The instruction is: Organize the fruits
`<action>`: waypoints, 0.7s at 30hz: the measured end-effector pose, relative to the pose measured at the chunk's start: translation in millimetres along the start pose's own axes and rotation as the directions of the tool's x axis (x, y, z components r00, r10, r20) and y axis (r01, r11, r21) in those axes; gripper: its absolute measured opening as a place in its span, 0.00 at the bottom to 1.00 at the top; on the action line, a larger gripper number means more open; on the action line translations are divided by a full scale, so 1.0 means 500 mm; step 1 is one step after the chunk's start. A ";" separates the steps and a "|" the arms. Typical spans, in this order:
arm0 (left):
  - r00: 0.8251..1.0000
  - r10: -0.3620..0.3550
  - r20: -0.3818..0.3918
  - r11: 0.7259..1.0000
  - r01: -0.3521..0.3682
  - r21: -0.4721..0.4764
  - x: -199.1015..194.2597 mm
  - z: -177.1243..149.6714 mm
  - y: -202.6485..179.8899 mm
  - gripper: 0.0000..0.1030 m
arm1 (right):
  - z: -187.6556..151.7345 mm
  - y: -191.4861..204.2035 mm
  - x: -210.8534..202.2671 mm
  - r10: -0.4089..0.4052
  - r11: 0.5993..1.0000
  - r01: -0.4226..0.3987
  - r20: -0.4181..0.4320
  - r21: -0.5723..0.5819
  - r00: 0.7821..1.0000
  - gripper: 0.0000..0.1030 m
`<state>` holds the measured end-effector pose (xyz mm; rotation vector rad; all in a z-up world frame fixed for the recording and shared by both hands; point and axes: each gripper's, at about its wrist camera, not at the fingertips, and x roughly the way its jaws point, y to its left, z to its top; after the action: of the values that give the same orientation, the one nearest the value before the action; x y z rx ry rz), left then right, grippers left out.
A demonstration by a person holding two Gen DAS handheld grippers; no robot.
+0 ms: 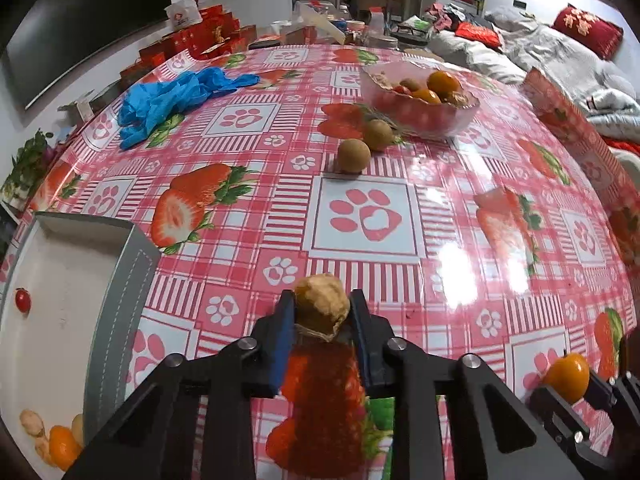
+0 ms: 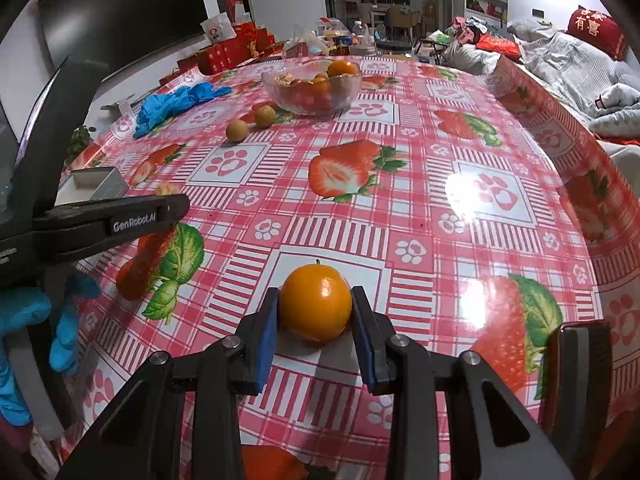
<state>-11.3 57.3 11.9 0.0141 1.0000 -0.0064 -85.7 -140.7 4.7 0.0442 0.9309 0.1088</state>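
Gripping a walnut (image 1: 322, 304) in left claw (image 1: 322, 334), right claw (image 2: 316, 330) clamping an orange (image 2: 315, 302), bare tablecloth (image 2: 420, 184) ahead of both

Table (image 1: 440, 184) (strawberry-print cloth) bears bowl (image 1: 460, 118), gloves (image 1: 168, 100), tray (image 1: 120, 280).

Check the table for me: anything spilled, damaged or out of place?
Two brown fruits sit loose on the tablecloth beside the glass bowl instead of in it, and a crumpled blue glove lies nearby. The fruit in the left gripper has a rough, torn-looking skin.
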 end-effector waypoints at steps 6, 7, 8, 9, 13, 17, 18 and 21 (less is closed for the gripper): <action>1.000 0.015 0.010 1.000 -0.015 -0.026 -0.036 -0.059 0.020 0.28 | -0.002 0.002 0.000 0.003 1.000 -0.003 0.006 0.003 1.000 0.36; 1.000 0.022 0.013 0.999 -0.022 -0.039 -0.046 -0.074 0.028 0.28 | -0.002 0.002 0.000 0.003 1.000 -0.003 0.007 0.003 1.000 0.36; 0.999 0.028 0.016 0.998 -0.027 -0.050 -0.052 -0.085 0.034 0.28 | -0.002 0.003 0.000 0.003 1.000 -0.003 0.008 0.004 1.000 0.36; 0.999 0.034 0.019 0.997 -0.033 -0.063 -0.062 -0.099 0.042 0.28 | -0.002 0.002 0.001 0.003 1.000 -0.003 0.008 0.003 1.000 0.36; 0.998 0.050 0.037 0.993 -0.046 -0.107 -0.082 -0.138 0.061 0.28 | -0.002 0.003 0.002 -0.004 1.000 0.004 0.016 0.006 1.000 0.36; 0.995 0.075 0.063 0.994 -0.069 -0.090 -0.084 -0.147 0.052 0.28 | 0.000 0.003 0.003 -0.007 1.000 0.007 0.020 0.009 1.000 0.36; 0.995 0.079 0.065 0.993 -0.073 -0.090 -0.084 -0.147 0.052 0.28 | 0.001 0.004 0.004 -0.005 1.000 0.005 0.019 0.010 1.000 0.36; 0.993 0.091 0.079 0.993 -0.084 -0.085 -0.085 -0.149 0.049 0.28 | 0.001 0.005 0.005 -0.006 1.000 0.006 0.019 0.009 1.000 0.36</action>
<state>-96.9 82.7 7.6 -0.0168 0.9156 0.1134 -83.9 -137.9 3.2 0.0508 0.9127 0.0982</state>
